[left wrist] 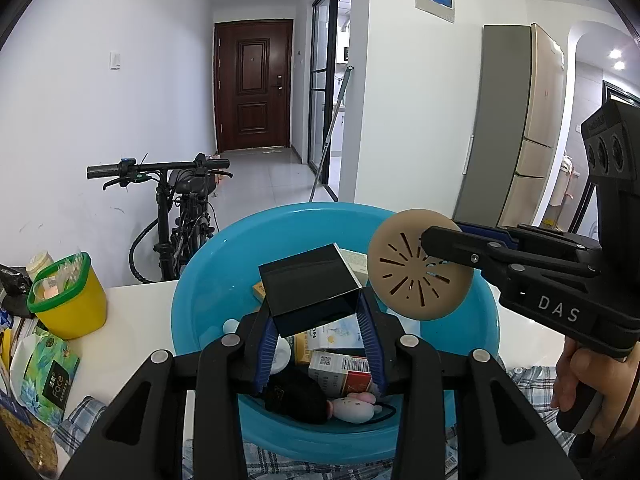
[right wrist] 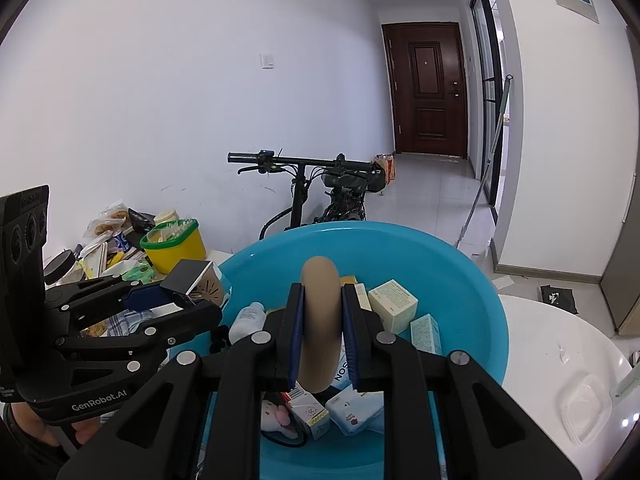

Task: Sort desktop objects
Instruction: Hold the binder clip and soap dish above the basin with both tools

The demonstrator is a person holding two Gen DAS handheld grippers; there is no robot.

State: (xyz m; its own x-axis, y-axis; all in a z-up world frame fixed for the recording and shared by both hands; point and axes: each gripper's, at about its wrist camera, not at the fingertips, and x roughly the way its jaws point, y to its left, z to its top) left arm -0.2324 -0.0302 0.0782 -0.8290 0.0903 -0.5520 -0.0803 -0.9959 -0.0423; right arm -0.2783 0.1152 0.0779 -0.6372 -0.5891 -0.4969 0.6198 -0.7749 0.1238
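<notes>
Left gripper (left wrist: 318, 312) and right gripper (right wrist: 320, 332) both clamped.

A white table (left wrist: 132, 300) carried the blue basin (left wrist: 200, 300). Left of the basin stood a yellow tub (left wrist: 76, 308); near the tub, toward the camera, lay a green packet (left wrist: 46, 372).

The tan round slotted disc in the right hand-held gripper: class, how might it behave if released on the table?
The tan round slotted disc is held on edge, so it may roll. It looks thin and probably light.
</notes>
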